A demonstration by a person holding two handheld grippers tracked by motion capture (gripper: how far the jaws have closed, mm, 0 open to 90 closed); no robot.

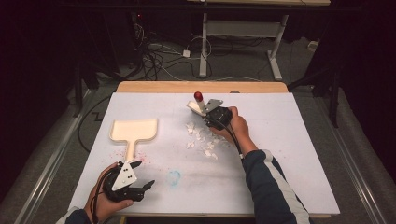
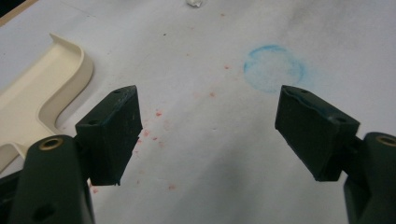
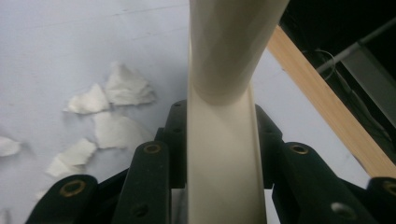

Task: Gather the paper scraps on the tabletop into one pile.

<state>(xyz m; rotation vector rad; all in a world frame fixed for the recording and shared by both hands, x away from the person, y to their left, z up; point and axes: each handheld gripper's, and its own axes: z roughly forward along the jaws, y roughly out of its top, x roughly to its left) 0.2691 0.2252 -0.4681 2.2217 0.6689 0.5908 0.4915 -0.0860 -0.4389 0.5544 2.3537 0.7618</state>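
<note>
Table cover [image 1: 280,154]: pale grey-white, edged by light wood at the far side. Dustpan [image 1: 134,130]: cream. Brush [image 3: 224,140]: cream handle; a dark red tip in the high view. Paper scraps [image 1: 201,139]: white. Ring mark [image 2: 273,67]: blue, faint, smudged. Specks [image 2: 154,133]: red-pink, scattered near the dustpan. Left gripper [image 1: 142,175] and right gripper [image 1: 206,112]: black, each with a grey plate. Sleeve [image 1: 275,186]: dark navy with a white stripe.
</note>
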